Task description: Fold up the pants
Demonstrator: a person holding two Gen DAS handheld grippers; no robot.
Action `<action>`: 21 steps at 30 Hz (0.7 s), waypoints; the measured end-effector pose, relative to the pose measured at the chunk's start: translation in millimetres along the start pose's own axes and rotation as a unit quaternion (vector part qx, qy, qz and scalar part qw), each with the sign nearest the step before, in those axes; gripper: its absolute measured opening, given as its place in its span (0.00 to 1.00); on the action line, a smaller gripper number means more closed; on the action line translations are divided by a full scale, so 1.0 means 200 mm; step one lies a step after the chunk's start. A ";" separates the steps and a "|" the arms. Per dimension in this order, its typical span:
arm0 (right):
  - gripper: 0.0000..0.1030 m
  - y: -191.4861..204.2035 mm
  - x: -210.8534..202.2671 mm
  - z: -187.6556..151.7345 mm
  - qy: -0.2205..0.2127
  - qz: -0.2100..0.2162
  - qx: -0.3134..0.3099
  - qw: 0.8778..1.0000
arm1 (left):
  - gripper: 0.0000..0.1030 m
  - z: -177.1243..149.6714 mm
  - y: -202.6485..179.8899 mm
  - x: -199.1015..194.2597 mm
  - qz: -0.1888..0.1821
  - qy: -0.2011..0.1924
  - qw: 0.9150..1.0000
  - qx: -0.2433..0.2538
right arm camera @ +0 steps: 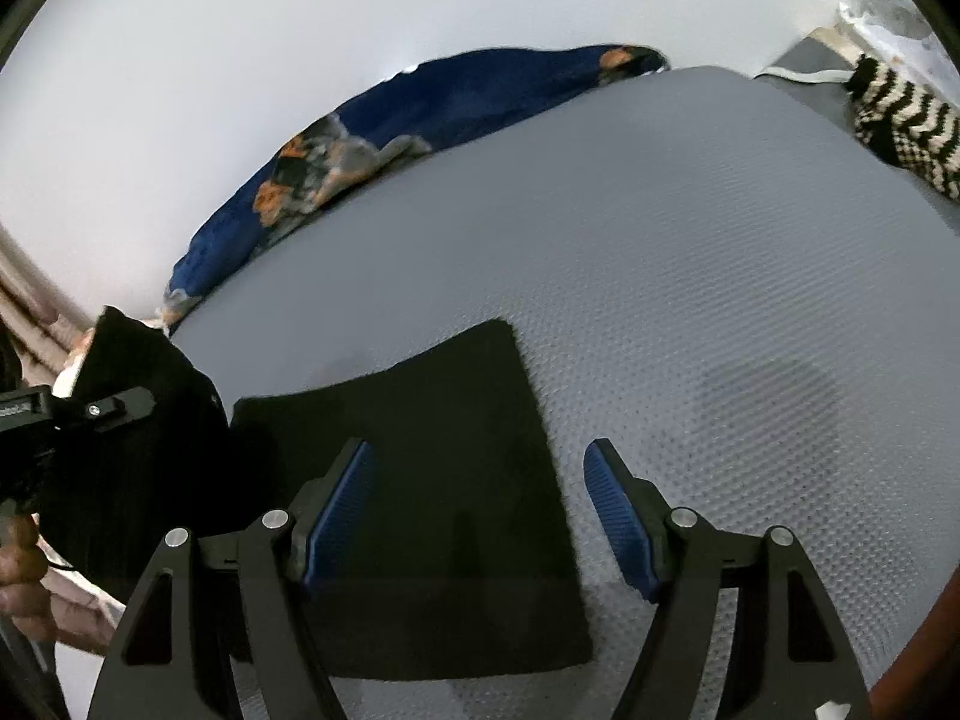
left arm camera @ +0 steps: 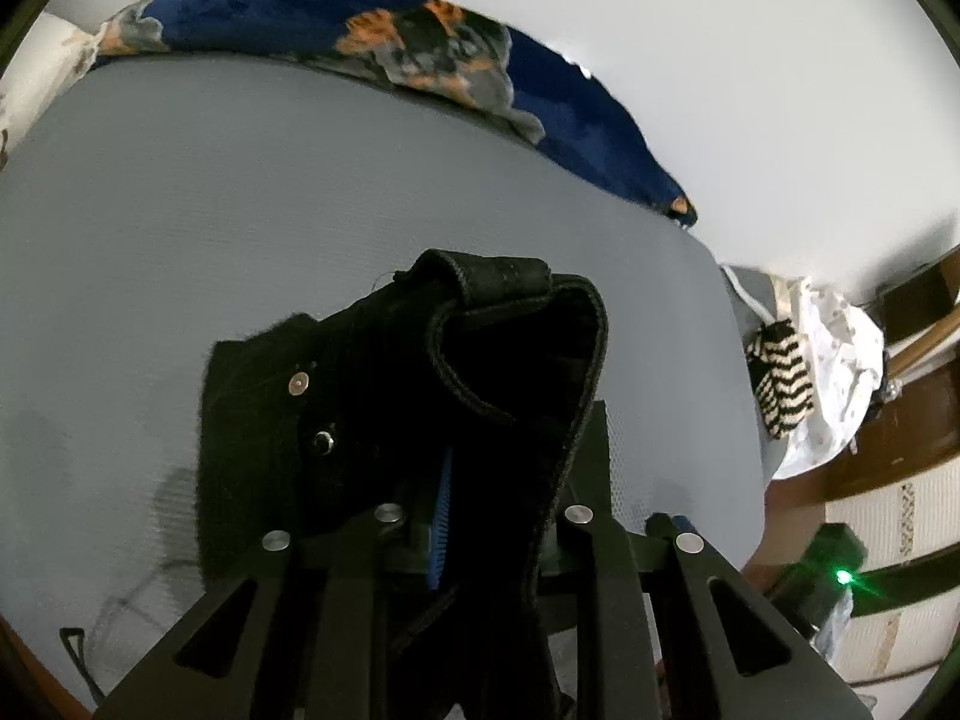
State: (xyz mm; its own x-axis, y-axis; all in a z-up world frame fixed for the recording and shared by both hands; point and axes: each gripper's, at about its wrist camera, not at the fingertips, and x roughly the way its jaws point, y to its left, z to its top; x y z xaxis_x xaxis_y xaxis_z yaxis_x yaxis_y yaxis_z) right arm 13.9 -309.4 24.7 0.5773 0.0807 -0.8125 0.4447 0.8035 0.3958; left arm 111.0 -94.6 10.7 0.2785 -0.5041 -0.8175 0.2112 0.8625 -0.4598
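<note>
Left claw (left arm camera: pixel 480 504) grips pants (left arm camera: pixel 372 420) waistband, lifted; right claw (right arm camera: pixel 480 510) wide above leg on bed (right arm camera: pixel 720 240). Advise carrying the waistband squarely over the leg end.

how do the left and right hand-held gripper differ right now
The left hand-held gripper is shut on the black pants, lifting their waistband off the grey mattress. The right hand-held gripper is open and empty, above the flat pant leg. Both have black frames and blue pads.
</note>
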 end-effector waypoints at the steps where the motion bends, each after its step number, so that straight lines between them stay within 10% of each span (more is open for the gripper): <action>1: 0.68 -0.01 -0.01 0.00 -0.005 -0.003 0.006 1.000 | 0.19 0.00 -0.02 0.03 0.004 0.004 1.000 0.003; 13: 0.68 -0.08 0.02 0.03 -0.004 0.003 0.043 0.999 | 0.23 -0.07 -0.09 0.26 0.033 0.038 0.998 0.033; 21: 0.68 -0.07 0.03 0.01 0.002 0.004 0.034 0.999 | 0.58 -0.09 -0.09 0.17 -0.014 0.014 0.998 0.064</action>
State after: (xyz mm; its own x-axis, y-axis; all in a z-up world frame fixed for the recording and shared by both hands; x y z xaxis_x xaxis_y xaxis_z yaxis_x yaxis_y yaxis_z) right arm 13.5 -320.8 15.1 0.5780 0.0894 -0.8111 0.4862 0.7606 0.4303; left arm 99.8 -126.5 -14.7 0.2446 -0.5256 -0.8148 0.3378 0.8339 -0.4365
